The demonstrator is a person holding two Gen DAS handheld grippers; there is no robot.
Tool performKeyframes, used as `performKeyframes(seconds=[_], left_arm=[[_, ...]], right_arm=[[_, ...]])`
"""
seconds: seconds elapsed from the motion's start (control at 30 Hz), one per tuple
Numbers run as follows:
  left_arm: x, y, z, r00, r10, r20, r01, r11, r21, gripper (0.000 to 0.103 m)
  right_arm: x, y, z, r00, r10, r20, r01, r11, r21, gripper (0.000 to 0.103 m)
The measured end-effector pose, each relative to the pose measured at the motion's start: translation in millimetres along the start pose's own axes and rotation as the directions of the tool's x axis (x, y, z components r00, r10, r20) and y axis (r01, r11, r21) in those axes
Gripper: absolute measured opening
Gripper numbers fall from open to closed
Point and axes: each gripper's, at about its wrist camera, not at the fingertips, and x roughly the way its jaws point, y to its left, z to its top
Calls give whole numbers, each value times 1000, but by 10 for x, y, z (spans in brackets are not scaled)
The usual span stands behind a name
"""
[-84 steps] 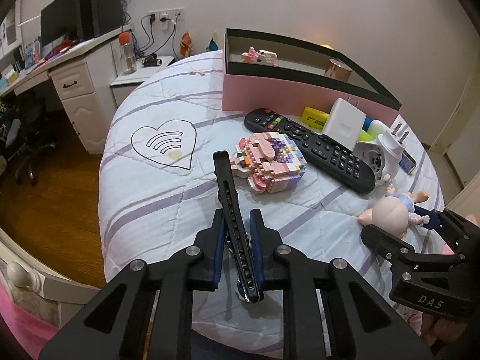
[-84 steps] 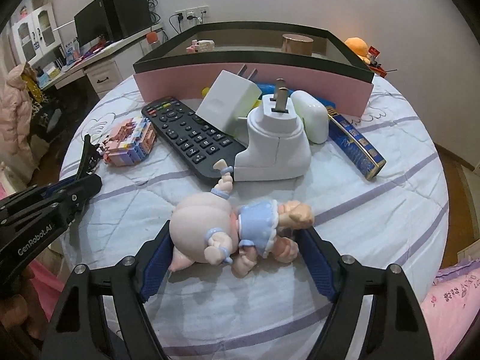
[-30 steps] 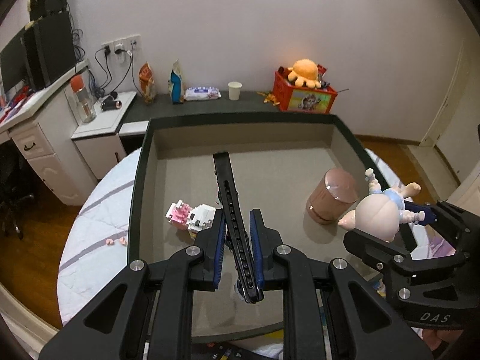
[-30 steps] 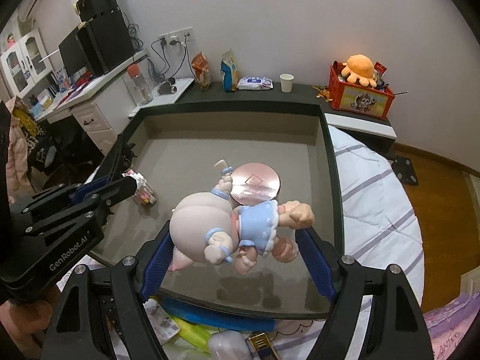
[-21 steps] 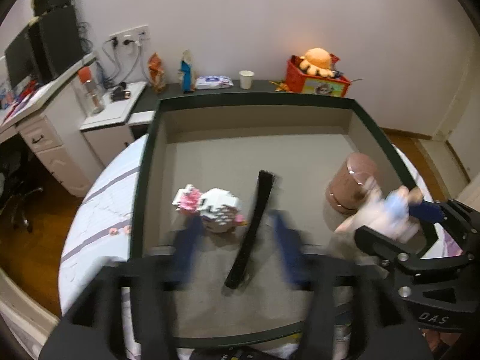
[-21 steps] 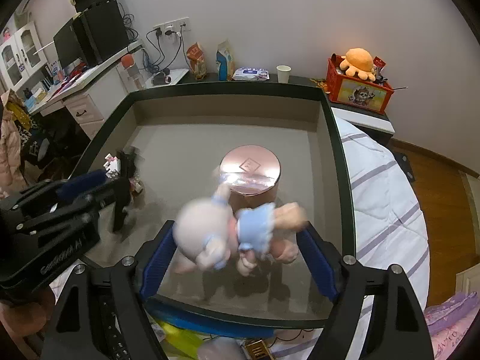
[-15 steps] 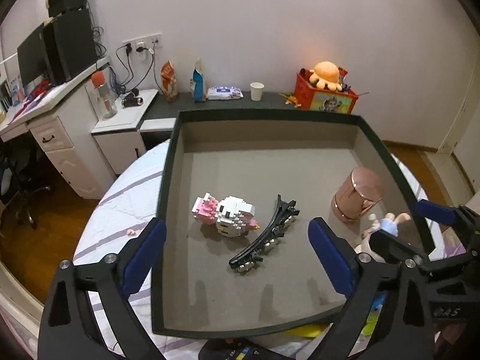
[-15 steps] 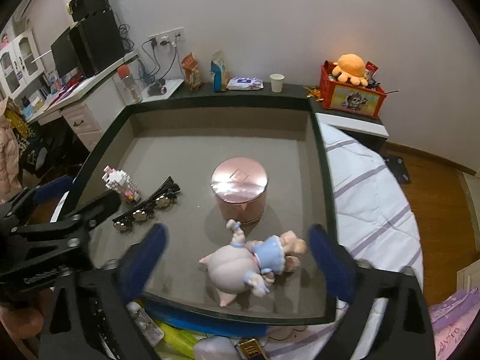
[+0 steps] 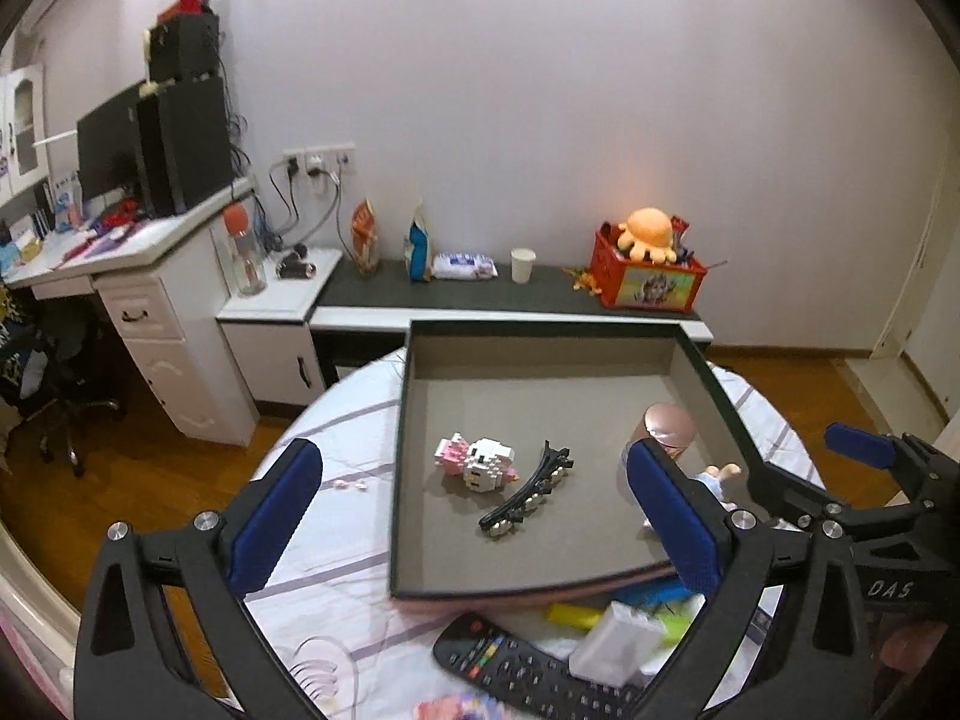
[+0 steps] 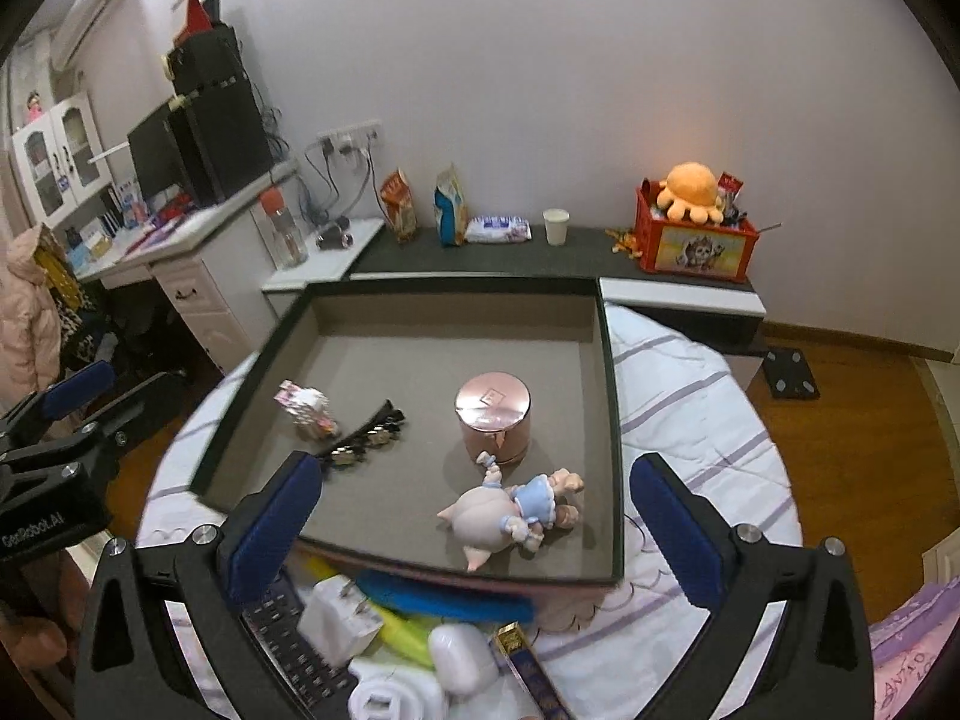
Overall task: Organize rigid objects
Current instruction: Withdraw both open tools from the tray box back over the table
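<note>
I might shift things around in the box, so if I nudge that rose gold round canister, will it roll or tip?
The canister stands upright on its flat base in the box, so it would probably slide rather than roll. It looks squat, so tipping seems unlikely. The doll lies right by it and would likely get shoved.

White letters "DAS" stand on the black frame of the right tongs (image 9: 858,492), at the lower right of the left wrist view. "GenRobot.AI" stands in white on the black body of the left tongs (image 10: 66,420), at the left edge of the right wrist view. Nothing else reads clearly.
</note>
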Motion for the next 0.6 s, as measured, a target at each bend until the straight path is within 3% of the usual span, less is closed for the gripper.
performKeyframes(seconds=[0.33, 0.6], left_arm=[[-625, 17, -274, 999, 42, 13, -42, 999, 2, 103], [-1202, -57, -540, 990, 111, 93, -111, 994, -4, 103]], right_arm=[[-795, 63, -332, 997, -1, 83, 0, 1000, 10, 103], [-1240, 91, -673, 991, -27, 131, 22, 999, 46, 103]])
